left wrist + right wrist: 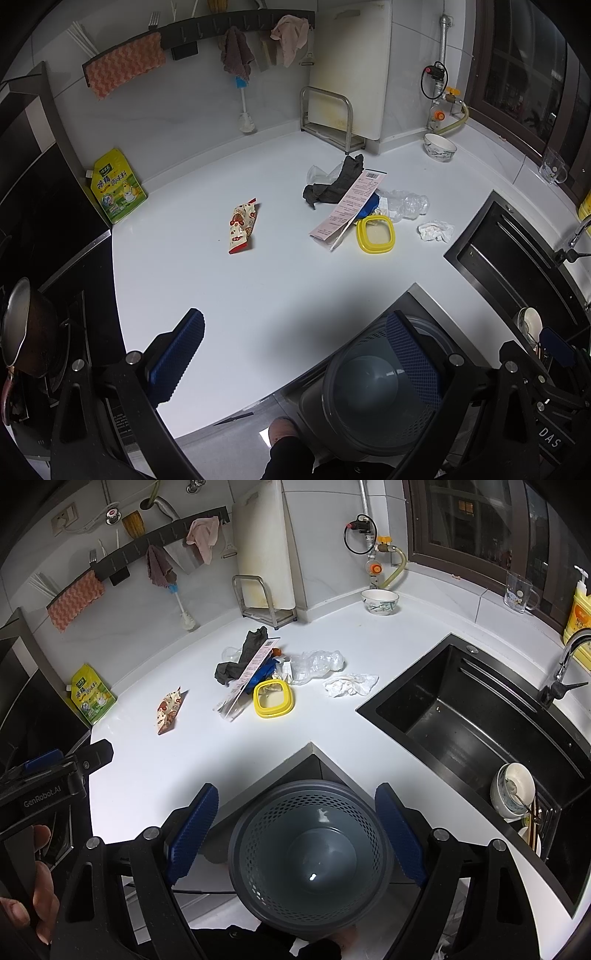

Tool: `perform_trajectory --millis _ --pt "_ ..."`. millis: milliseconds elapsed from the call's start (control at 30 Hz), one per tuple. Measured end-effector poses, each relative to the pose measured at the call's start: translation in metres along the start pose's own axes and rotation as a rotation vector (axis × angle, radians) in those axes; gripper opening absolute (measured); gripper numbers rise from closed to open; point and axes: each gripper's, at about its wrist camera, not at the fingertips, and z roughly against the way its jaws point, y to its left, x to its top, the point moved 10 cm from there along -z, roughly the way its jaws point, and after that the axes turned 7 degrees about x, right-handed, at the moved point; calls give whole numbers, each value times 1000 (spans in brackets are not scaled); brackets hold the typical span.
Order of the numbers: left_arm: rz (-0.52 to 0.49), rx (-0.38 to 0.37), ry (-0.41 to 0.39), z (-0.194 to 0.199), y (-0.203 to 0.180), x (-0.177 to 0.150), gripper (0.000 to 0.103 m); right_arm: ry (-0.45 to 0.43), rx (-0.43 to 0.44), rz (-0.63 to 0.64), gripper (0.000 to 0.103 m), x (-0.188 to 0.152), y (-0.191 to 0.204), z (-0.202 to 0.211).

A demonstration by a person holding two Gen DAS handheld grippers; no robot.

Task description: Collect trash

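Note:
A grey perforated trash bin (310,853) stands on the floor below the counter's inner corner; it also shows in the left wrist view (373,391). On the white counter lie a red-and-cream snack wrapper (242,225) (169,710), a pink receipt (349,205) (251,670), a dark rag (334,182), a yellow lid (375,234) (273,698), clear crumpled plastic (408,203) (319,662) and a crumpled white tissue (436,230) (349,685). My left gripper (295,362) is open and empty over the counter's front edge. My right gripper (295,834) is open and empty above the bin.
A black sink (480,731) with dishes is at the right. A stove with a pot (26,332) is at the left. A green seasoning pouch (118,186), a bowl (439,147), a glass mug (519,592) and a cutting-board rack (327,118) stand along the back wall.

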Motion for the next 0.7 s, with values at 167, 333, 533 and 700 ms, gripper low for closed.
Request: perform_trajectory --millis 167,333,533,700 --pt "-2 -1 0 1 -2 -1 97 -2 2 -2 83 0 0 1" --pt "0 1 -1 0 1 0 97 0 2 -1 83 -1 0 1" --pt "0 0 -1 0 1 0 97 -2 1 -1 83 -1 -1 2" --pt "0 1 -2 0 0 0 97 -1 2 -1 83 -1 -1 2"
